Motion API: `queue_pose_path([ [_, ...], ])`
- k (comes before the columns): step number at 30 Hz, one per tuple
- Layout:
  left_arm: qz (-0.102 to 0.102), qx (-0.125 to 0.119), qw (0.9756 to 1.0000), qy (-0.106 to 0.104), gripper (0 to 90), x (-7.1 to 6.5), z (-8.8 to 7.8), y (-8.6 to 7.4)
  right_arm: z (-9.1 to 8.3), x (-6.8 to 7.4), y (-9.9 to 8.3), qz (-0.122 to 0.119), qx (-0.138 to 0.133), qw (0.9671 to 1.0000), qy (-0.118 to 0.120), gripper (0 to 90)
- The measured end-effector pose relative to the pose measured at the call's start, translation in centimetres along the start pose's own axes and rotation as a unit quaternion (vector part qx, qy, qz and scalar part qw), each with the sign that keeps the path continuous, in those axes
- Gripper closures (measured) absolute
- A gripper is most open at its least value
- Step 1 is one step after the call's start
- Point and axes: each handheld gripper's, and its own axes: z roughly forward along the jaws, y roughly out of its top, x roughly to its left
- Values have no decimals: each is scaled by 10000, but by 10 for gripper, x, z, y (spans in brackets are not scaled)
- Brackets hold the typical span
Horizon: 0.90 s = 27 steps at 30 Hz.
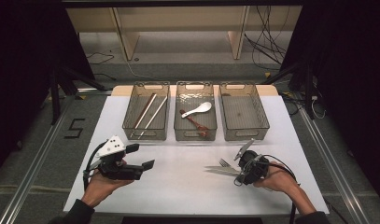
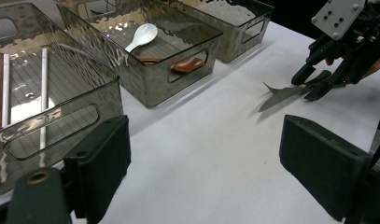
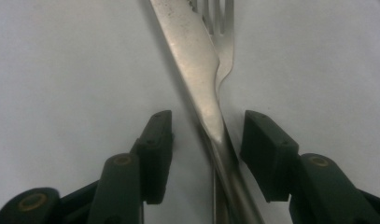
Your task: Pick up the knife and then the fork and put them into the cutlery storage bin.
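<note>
Right gripper (image 1: 235,164) sits low over the near right part of the bench (image 1: 178,186), its jaws apart on either side of a knife (image 3: 197,70) and a fork (image 3: 222,37) that lie together on the white surface; in the right gripper view the pads stand clear of the metal on both sides, so nothing is clamped, though both handles run between them. From above, the knife blade points left, with the fork tines just behind it toward the baskets. Left gripper (image 1: 148,164) is held at the near left of the bench, well apart from the cutlery, its jaws wide and with only bare bench between them in the left gripper view. Across the far half of the bench stand three clear grey baskets side by side. The left basket (image 1: 131,122) holds a pair of chopsticks (image 1: 149,112) lying lengthwise, one darker and one pale. The middle basket (image 1: 178,133) holds a white spoon (image 1: 199,109) and, below it, a brown wooden spoon (image 1: 197,125) set at an angle, the two touching or nearly so at their handles. The right basket (image 1: 262,122) stands nearest the knife and fork.
</note>
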Motion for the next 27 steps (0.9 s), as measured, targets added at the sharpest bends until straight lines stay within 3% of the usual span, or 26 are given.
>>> queue_pose_path([
  [4, 17, 37, 10000, -3, 162, 0, 1, 0, 0, 1, 1, -28, -15, 10000, 18, 614],
  [6, 27, 42, 10000, -5, 162, -1, 1, 0, -1, 1, 1, -37, -14, 10000, 3, 692],
  [10, 24, 47, 10000, -9, 162, -1, 2, -1, -1, 1, 2, -128, -5, 9999, -37, 740],
  [17, 43, 76, 10000, -28, 162, -2, 2, -1, -1, 4, 3, -568, 49, 9983, -84, 801],
  [27, 63, 83, 9999, -37, 162, -2, 3, -1, -3, 6, 4, -754, 70, 9971, -124, 810],
])
